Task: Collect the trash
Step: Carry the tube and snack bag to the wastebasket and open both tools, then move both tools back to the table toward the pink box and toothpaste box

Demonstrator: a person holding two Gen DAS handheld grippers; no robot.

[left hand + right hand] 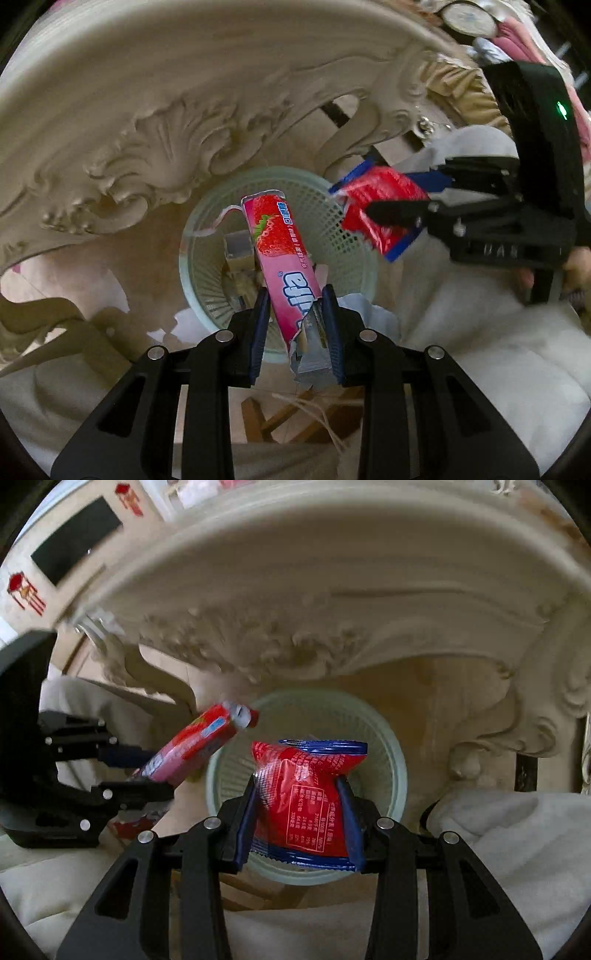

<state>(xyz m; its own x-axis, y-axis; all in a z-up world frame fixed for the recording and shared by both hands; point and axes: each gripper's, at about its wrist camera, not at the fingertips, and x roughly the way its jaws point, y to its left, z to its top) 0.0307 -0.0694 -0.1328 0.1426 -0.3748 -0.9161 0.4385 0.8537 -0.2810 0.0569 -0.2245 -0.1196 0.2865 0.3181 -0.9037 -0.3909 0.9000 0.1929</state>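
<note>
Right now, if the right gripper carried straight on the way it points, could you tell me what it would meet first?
Probably the pale green basket: the right gripper, shut on the red snack packet, points down into its open mouth. Depth is unclear.

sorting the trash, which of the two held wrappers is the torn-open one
The long pink strawberry wrapper in the left gripper, ragged at its lower end. The red and blue packet in the right gripper looks sealed.

Two wrappers above the basket

Beyond the left gripper (295, 314) fingers, the candy wrapper (280, 251) hangs over the basket (192, 236) (floor-standing, under the carved table (147, 122)); the snack packet (303, 797) sits between the right gripper (299, 812) fingers.
</note>
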